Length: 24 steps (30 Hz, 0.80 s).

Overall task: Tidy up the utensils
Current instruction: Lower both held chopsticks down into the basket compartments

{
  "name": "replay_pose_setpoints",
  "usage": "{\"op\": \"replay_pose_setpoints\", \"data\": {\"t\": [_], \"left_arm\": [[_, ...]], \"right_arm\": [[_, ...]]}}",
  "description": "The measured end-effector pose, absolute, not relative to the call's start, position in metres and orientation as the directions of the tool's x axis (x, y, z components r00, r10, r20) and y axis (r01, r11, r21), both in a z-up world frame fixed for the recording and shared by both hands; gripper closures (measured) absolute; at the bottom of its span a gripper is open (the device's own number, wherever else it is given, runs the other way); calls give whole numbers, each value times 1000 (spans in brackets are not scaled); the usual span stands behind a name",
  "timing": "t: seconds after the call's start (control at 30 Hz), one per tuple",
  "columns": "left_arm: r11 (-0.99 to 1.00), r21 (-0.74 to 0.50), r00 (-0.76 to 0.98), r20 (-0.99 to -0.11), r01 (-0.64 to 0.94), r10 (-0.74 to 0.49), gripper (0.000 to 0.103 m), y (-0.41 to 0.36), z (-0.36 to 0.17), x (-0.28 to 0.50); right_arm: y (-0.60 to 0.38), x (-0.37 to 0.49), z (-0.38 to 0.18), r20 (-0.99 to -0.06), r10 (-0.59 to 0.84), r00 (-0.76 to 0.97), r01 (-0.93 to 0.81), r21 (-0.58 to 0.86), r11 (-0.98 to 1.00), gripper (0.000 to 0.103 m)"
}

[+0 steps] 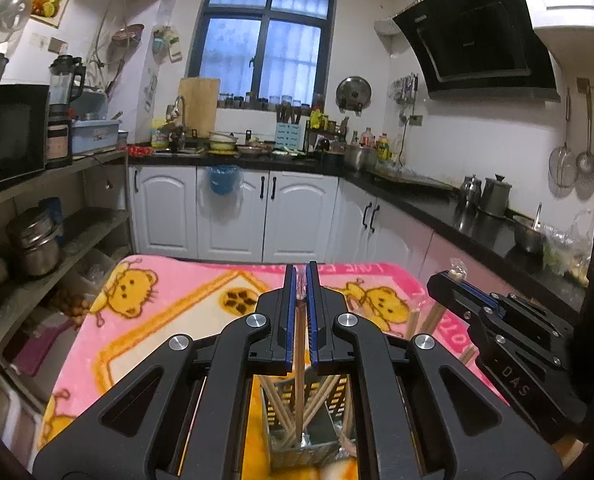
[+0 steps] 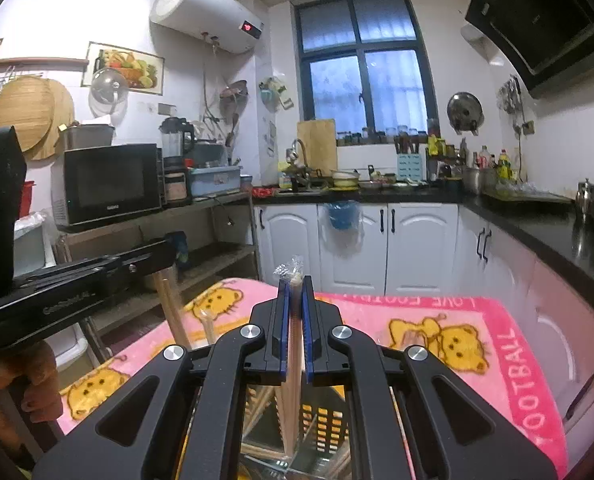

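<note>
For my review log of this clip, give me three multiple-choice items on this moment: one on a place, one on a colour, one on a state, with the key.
1. Where does the slotted metal holder stand?
A. on the pink blanket
B. on the black counter
C. on the shelf by the microwave

2. What colour are the pads on the gripper fingers?
A. red
B. blue
C. white

3. How is the right gripper?
A. open and empty
B. shut on wrapped chopsticks
C. shut on a ladle

Key: 1 A, the pink blanket lies under the holder; 2 B, blue strips line the fingers in both views; 3 B, wrapped chopsticks run between its closed jaws down towards the holder.
</note>
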State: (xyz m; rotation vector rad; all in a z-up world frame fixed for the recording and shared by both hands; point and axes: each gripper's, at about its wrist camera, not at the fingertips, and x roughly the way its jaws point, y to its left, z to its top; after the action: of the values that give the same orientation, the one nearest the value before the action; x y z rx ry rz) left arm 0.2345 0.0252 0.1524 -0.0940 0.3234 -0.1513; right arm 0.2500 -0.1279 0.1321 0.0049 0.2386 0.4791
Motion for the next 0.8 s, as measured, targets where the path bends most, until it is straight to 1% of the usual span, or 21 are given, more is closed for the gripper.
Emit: {"op": "replay_pose_setpoints", "data": {"t": [0.6, 0.67, 0.73, 0.8], "left_arm": [[987, -124, 907, -395, 105, -146, 100, 30, 108, 239], [986, -132, 905, -400, 99, -145, 97, 33, 106, 236], [986, -139, 904, -403, 93, -142, 85, 36, 105, 234], [986, -142, 903, -407, 87, -138, 81, 38, 104, 231]], "right_arm": [[-149, 242, 98, -302, 438, 847, -421, 125, 898, 95], [-150, 240, 95, -314, 439, 842, -421, 127, 898, 95], [-151, 239, 92, -326, 437, 838, -418, 129, 899, 94], [-153, 237, 90, -340, 434, 834, -413, 135, 900, 87]]}}
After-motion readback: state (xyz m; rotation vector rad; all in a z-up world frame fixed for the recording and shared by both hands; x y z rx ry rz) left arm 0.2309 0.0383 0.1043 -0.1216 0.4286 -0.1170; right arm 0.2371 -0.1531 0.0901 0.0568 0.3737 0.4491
